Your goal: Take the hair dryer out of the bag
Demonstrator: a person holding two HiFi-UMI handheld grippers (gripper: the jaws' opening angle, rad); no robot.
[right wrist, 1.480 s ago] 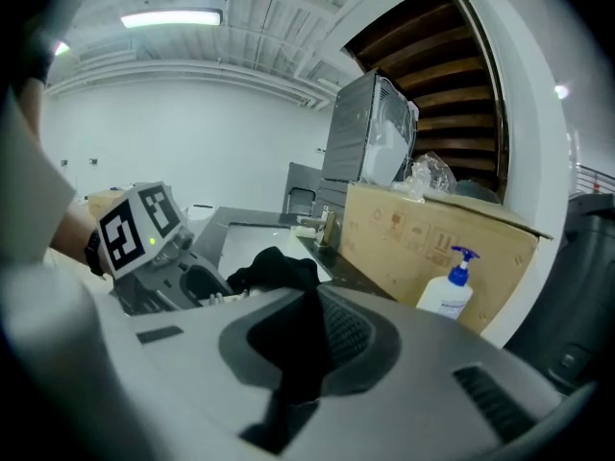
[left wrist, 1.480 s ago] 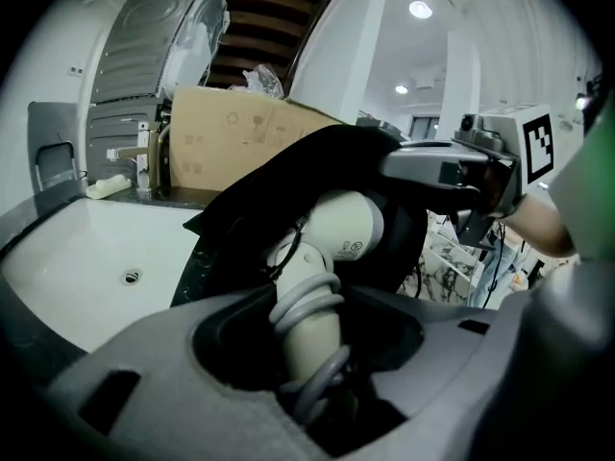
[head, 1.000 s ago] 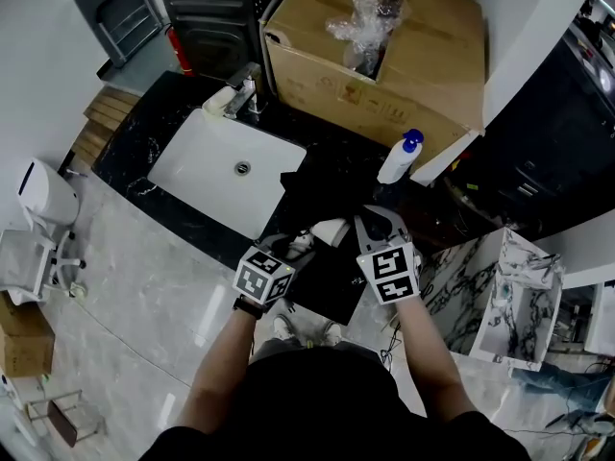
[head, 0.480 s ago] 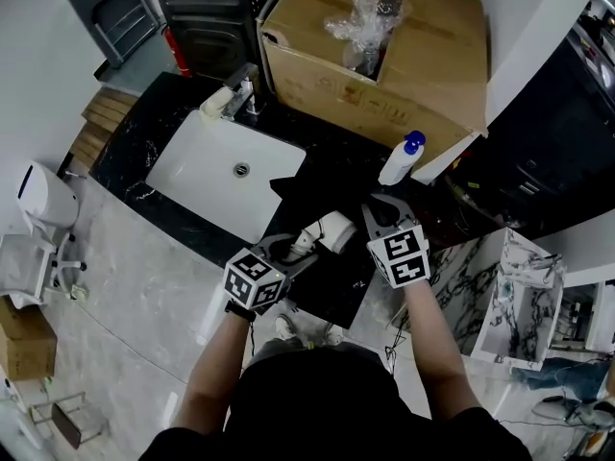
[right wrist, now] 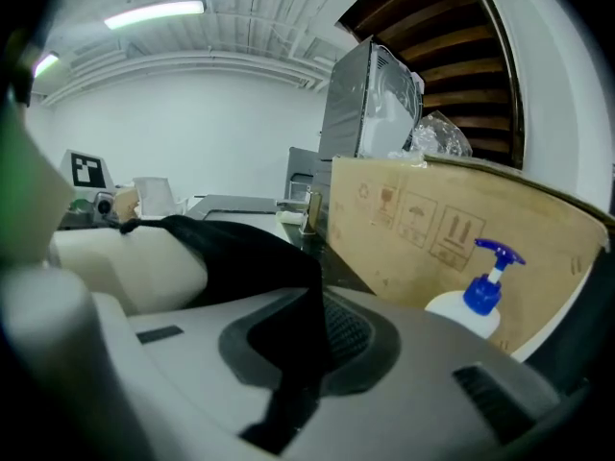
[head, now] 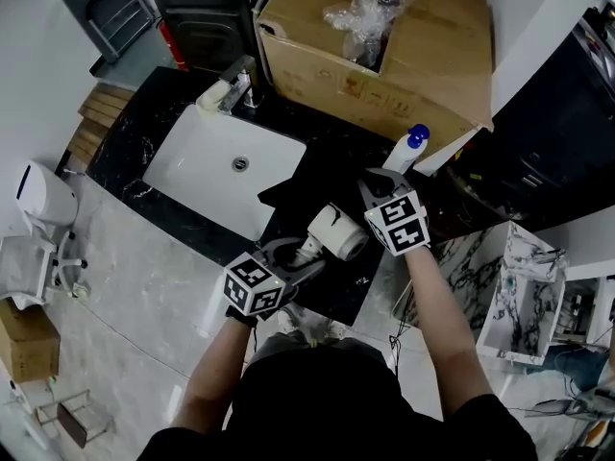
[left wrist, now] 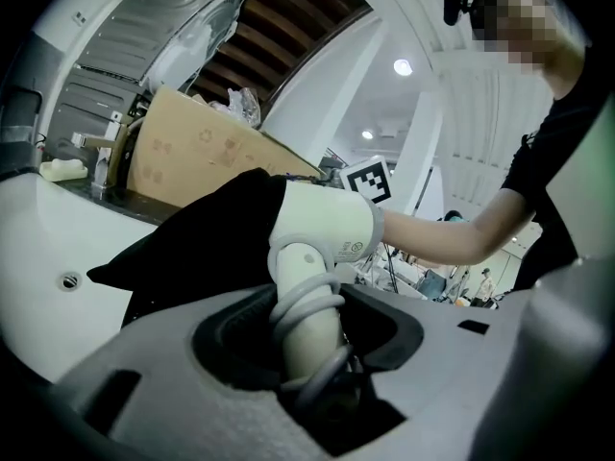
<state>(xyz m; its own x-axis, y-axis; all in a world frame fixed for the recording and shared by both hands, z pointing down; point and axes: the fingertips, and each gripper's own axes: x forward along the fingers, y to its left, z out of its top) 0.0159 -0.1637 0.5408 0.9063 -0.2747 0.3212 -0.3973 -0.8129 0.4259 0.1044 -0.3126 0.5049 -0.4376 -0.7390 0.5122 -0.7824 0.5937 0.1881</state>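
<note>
The white hair dryer sticks out of the black bag, which lies on the dark counter beside the sink. My left gripper is shut on the dryer's handle, with the grey cord coiled round it. In the left gripper view the handle stands between the jaws of my left gripper, and the dryer's head rests against the bag. My right gripper is shut on the bag's cloth at the far side. In the right gripper view a black fold runs through the jaws.
A white sink with a faucet is set in the counter at the left. A large cardboard box stands behind, with a blue-topped spray bottle in front of it. A marble-patterned box is on the floor at the right.
The dryer has come further out of the bag, and more of its white head shows. My right gripper has moved away up the picture with the bag's cloth; the left has drawn back slightly.
</note>
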